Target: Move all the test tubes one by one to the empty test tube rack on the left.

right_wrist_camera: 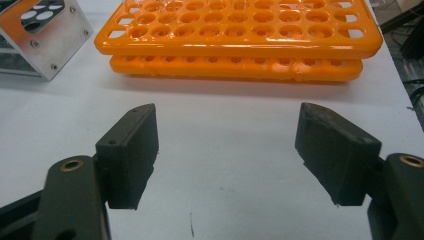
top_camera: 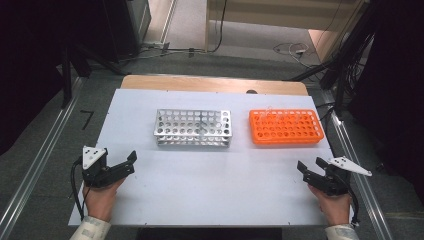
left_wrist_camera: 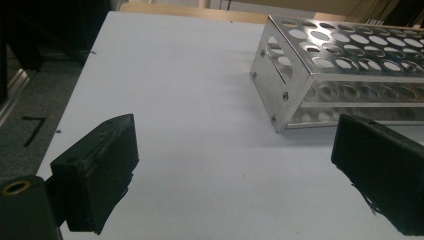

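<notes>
Metal rack — orange rack (tubes unclear).

We're looking at a lab bench setup here: a white board is lying on a wooden table, carrying a metal test-tube rack on the left and an orange plastic test-tube rack on the right. Cables are trailing over the grey floor at the far side, and aluminium rails are running along both sides.
</notes>
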Motion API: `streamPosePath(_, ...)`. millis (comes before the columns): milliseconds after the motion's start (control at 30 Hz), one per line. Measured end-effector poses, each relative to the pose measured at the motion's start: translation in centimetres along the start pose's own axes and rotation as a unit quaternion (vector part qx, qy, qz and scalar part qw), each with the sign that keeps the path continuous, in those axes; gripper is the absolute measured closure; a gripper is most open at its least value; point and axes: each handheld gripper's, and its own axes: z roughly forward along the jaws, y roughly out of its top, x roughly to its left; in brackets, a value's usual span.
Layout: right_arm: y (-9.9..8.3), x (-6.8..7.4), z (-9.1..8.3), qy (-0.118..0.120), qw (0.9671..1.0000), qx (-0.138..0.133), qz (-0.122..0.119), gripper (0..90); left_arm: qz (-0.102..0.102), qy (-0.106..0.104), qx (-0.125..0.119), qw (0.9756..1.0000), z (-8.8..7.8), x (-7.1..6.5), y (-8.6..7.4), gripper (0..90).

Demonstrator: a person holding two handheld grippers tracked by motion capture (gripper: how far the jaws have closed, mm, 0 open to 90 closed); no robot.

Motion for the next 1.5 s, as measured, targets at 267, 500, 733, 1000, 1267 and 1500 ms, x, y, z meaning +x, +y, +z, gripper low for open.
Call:
streamPosePath(267,0.3,0.2,0.0,0.004,1.0000,-0.006,-0.002,26.9,-0.009,0.001,0.007,0.9999,0.5,0.1,0.0,5.5)
streamPosePath(500,0.6,0.6,0.3,0.002,0.9999,-0.007,-0.008,27.1,-0.010,0.006,0.004,0.9999,0.3,0.2,0.0,6.1)
streamPosePath(733,1.3,1.0,1.1,-0.006,0.9998,-0.011,-0.015,27.3,-0.011,0.005,0.001,0.9999,0.3,0.1,0.0,6.1)
streamPosePath(1000,1.9,1.0,1.8,-0.015,0.9995,-0.011,-0.026,27.2,-0.012,0.010,0.002,0.9999,0.3,0.2,-0.1,6.1)
streamPosePath(1267,3.2,1.0,3.0,-0.022,0.9993,-0.018,-0.026,27.1,-0.014,0.014,0.000,0.9998,0.2,0.2,0.0,6.5)
streamPosePath(1500,4.2,1.1,4.9,-0.030,0.9991,-0.013,-0.028,29.4,-0.015,0.014,0.000,0.9998,0.2,0.3,0.0,6.5)
